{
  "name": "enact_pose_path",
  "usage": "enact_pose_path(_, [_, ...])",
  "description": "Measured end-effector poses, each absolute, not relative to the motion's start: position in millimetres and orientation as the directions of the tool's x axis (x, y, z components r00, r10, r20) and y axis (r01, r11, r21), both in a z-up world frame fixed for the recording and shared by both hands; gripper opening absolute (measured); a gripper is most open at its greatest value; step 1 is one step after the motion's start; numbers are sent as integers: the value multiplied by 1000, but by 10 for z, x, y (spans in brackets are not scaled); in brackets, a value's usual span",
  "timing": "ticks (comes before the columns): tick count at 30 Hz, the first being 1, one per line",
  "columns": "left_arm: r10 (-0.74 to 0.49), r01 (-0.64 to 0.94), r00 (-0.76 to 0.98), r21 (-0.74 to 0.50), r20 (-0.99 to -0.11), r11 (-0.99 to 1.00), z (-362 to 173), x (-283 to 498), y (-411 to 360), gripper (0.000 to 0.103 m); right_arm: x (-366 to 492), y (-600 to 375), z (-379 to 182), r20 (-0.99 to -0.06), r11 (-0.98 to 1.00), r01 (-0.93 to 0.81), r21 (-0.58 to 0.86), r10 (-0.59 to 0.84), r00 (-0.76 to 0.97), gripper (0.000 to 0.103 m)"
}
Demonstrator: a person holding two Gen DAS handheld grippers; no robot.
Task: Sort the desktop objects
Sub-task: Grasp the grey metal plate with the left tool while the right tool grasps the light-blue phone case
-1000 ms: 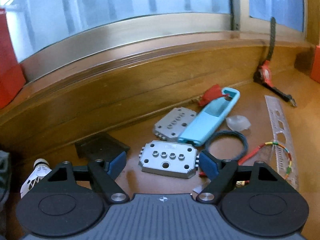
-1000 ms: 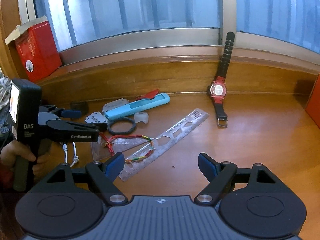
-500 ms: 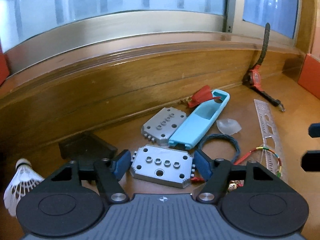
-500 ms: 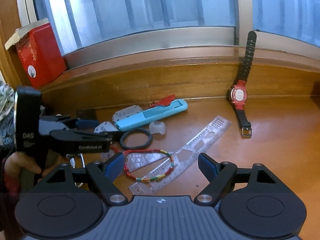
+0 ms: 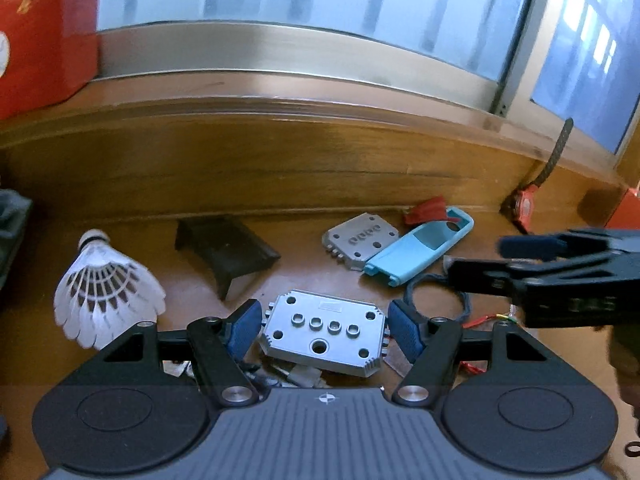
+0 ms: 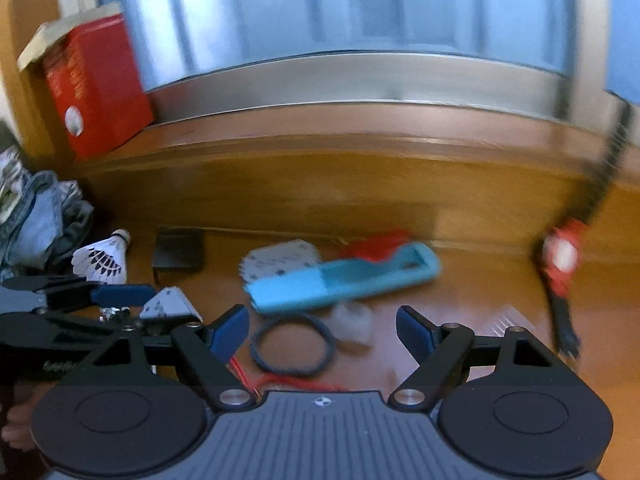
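1. Left tongs (image 5: 323,326) stand spread wide, blue pads flanking a grey metal plate (image 5: 324,334) without clear contact; whether they touch it cannot be told.
2. Plate lies flat on the worktop (image 5: 304,280), long axis running crosswise between the pads.
3. Right tongs (image 6: 323,330) gape above a dark hair band (image 6: 294,346), grasping nothing.
4. Blue case (image 5: 420,252) points its long axis toward the far right, resting against a second grey plate (image 5: 360,240).
5. Shuttlecock (image 5: 106,292) lies left, cork end pointing away.
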State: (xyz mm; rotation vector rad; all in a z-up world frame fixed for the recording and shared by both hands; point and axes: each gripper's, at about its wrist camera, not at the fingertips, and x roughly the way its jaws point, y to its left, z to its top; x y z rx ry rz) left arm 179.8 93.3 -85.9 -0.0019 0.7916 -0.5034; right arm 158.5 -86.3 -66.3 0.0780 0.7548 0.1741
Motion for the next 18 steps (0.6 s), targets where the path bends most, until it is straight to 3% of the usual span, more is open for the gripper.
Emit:
enact_pose_path(2, [-435,427,589,-194,-681,883,-860,1797,957,69,1705,-750,-673,-683,977,-182,114,210,700,63])
enact_pose_path(7, [-438,419,586,-207,-682,884,-880,1825,1003,69,1949,-655,-737,-705,977,-186,102,203,680,63])
enact_pose_path(12, [-450,422,579,-223,-680,879,-912,1861,1012,69,2065,-594,-841,-733,969,-230,87,219,644,70])
enact_pose_path(18, [-454,421,574,-230,-681,877,-938,1891,1018,69,2056,-514,-911,-730,972,-233,29,179,660,61])
